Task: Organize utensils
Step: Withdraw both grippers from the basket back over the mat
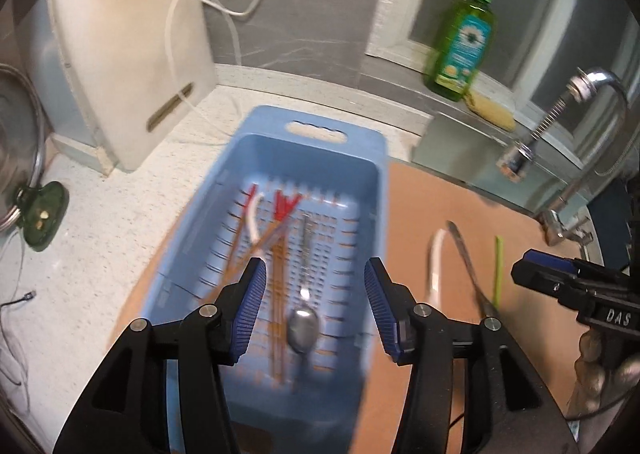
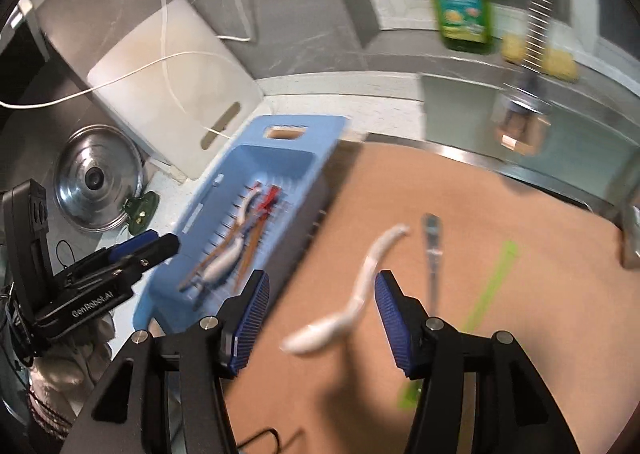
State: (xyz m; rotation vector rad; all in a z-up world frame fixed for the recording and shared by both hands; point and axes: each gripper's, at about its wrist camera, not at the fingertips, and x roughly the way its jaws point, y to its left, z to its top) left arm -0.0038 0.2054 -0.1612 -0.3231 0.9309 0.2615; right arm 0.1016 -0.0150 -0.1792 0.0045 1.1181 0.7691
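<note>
A blue slotted basket [image 1: 362,158] [image 2: 320,142] holds wooden chopsticks with red ends [image 1: 280,254], a white spoon [image 1: 253,222] and a metal spoon [image 1: 304,328]. My left gripper [image 1: 314,308] is open and empty above the basket, over the metal spoon. On the brown mat [image 2: 480,234] lie a white spoon [image 2: 352,298], a metal utensil [image 2: 432,250] and a green straw [image 2: 492,278]. My right gripper [image 2: 320,318] is open and empty, just above the white spoon's bowl end. It also shows in the left wrist view [image 1: 544,272].
A white cutting board [image 1: 132,54] leans on the wall behind the basket. A pot lid [image 2: 96,178] stands at the left. A green soap bottle [image 1: 464,42], a yellow sponge [image 1: 492,110] and a faucet [image 1: 560,118] stand by the sink at the right.
</note>
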